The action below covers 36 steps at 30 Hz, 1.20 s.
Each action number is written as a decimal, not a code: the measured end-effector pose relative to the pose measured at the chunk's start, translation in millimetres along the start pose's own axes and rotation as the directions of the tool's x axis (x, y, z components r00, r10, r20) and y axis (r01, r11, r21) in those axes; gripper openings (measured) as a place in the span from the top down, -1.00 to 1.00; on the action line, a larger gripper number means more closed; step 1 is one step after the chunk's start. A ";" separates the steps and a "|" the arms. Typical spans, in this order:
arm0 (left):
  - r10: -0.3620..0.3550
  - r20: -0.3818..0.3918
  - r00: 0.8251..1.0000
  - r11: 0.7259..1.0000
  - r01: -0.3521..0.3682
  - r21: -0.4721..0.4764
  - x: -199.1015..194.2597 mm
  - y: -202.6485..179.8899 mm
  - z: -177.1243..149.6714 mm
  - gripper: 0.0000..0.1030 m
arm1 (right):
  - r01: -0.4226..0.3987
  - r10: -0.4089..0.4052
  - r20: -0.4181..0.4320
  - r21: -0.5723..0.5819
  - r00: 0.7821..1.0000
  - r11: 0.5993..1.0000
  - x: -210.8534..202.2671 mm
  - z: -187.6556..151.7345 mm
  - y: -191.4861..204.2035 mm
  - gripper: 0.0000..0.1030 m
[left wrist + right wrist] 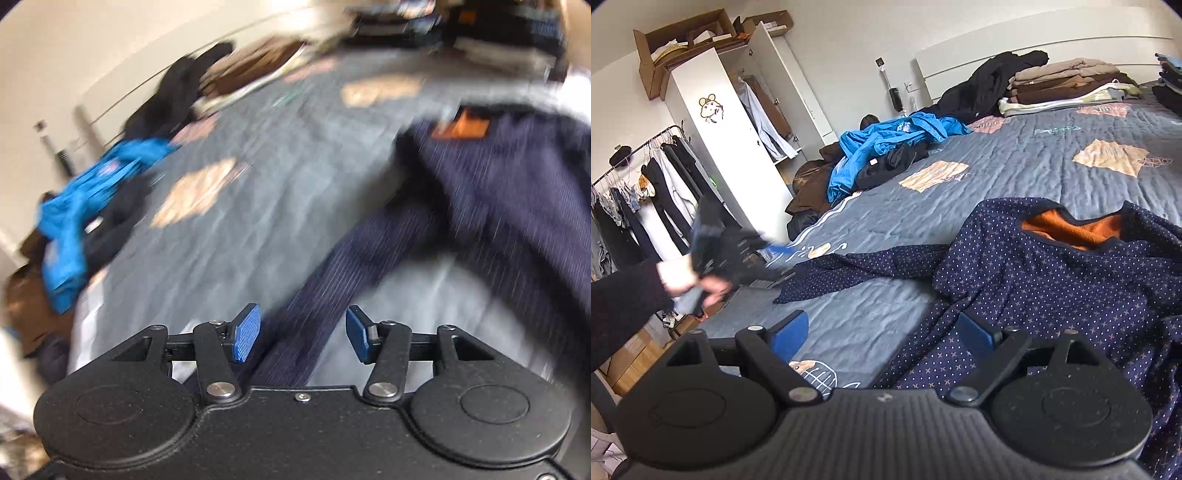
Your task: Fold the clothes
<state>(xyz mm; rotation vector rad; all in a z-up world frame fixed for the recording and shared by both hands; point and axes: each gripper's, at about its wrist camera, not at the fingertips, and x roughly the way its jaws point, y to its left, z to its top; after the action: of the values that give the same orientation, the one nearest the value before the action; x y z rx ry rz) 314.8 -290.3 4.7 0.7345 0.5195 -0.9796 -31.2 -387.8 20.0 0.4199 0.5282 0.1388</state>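
A navy dotted top (1052,273) with an orange lining lies spread on the grey quilted bed (1015,166), one sleeve (849,273) stretched left. In the blurred left wrist view the same top (498,177) fills the right side, and its sleeve (332,280) runs down between my fingers. My left gripper (303,334) is open just above the sleeve; it also shows blurred in the right wrist view (750,254). My right gripper (882,332) is open and empty, low over the top's near edge.
A blue jacket (886,144) and dark clothes (890,164) lie at the bed's far left. Folded stacks (1067,86) sit by the headboard. A white wardrobe (724,147) and a clothes rack (639,192) stand left of the bed.
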 end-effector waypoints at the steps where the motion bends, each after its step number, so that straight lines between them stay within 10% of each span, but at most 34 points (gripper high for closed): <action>1: -0.029 0.016 0.999 1.000 0.029 0.004 13.2 -4.0 13.5 0.18 | -0.004 0.004 0.004 0.000 1.000 1.000 -0.6 1.1 -0.1 -0.71; 6: -0.133 0.027 0.991 0.990 0.132 0.053 81.4 -32.4 73.3 0.66 | -0.002 0.002 0.004 0.003 1.000 1.000 -1.3 1.5 -6.7 -0.71; 15: -0.279 -0.107 0.954 0.960 0.275 -0.053 166.8 -43.5 97.9 0.66 | 0.037 -0.036 -0.011 0.046 0.999 0.998 -1.7 -2.0 -30.2 -0.71; 28: -0.456 -0.131 0.880 0.854 0.474 0.215 104.9 -116.4 76.1 0.58 | 0.028 -0.027 -0.022 0.039 0.999 0.999 -1.0 -3.6 -25.0 -0.71; 32: -0.459 -0.018 0.888 0.884 0.459 0.090 88.4 -70.5 82.9 0.10 | 0.023 -0.023 -0.018 0.032 1.000 0.999 -2.2 -2.3 -23.5 -0.71; 36: -0.373 -0.019 0.928 0.928 0.372 -0.022 100.4 -26.0 87.7 0.09 | 0.029 -0.028 -0.019 0.039 0.999 0.999 -1.8 -2.4 -26.0 -0.71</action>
<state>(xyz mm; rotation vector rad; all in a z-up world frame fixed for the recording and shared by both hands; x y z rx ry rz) 345.3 -421.0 -15.6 0.6422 0.7041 -1.3195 -33.4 -410.9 8.0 0.4492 0.5560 0.1053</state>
